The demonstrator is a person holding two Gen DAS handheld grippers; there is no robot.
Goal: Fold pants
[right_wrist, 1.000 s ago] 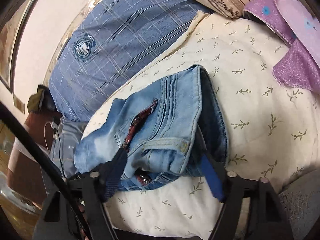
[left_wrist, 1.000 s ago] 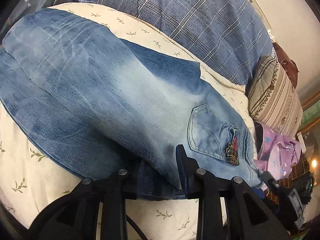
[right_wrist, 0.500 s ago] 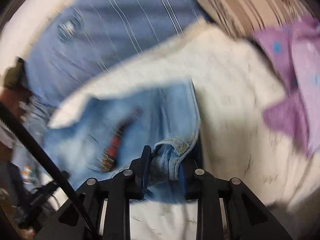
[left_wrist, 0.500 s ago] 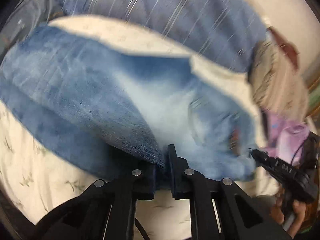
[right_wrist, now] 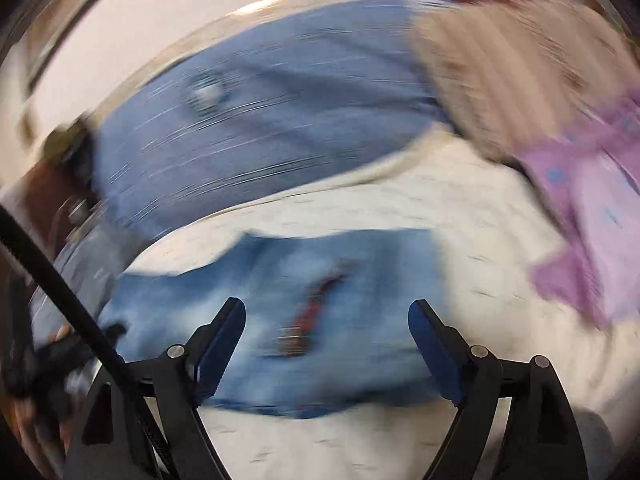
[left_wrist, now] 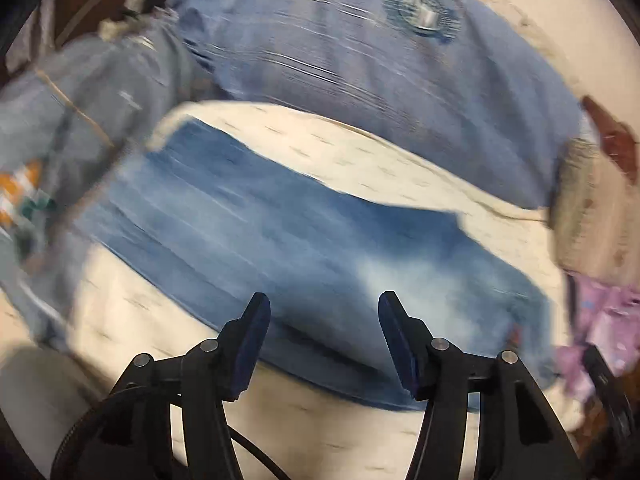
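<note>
The blue jeans (left_wrist: 304,248) lie flat on the cream leaf-print sheet (left_wrist: 360,160), stretched from far left to near right in the left wrist view. My left gripper (left_wrist: 324,312) is open and empty, just above their near edge. In the right wrist view the waist end of the jeans (right_wrist: 280,300), with a red patch on the pocket, lies in front of my right gripper (right_wrist: 326,316), which is open and empty. Both views are motion-blurred.
A blue plaid pillow (left_wrist: 360,48) lies behind the jeans, also in the right wrist view (right_wrist: 260,120). A striped beige cushion (right_wrist: 500,60) and a purple garment (right_wrist: 588,216) lie at the right. Grey clothing (left_wrist: 72,100) is heaped at the left.
Both grippers were shut on the jeans' edge half a second ago; both have now let go, opened wide and pulled back. The jeans lie flatter on the sheet.
</note>
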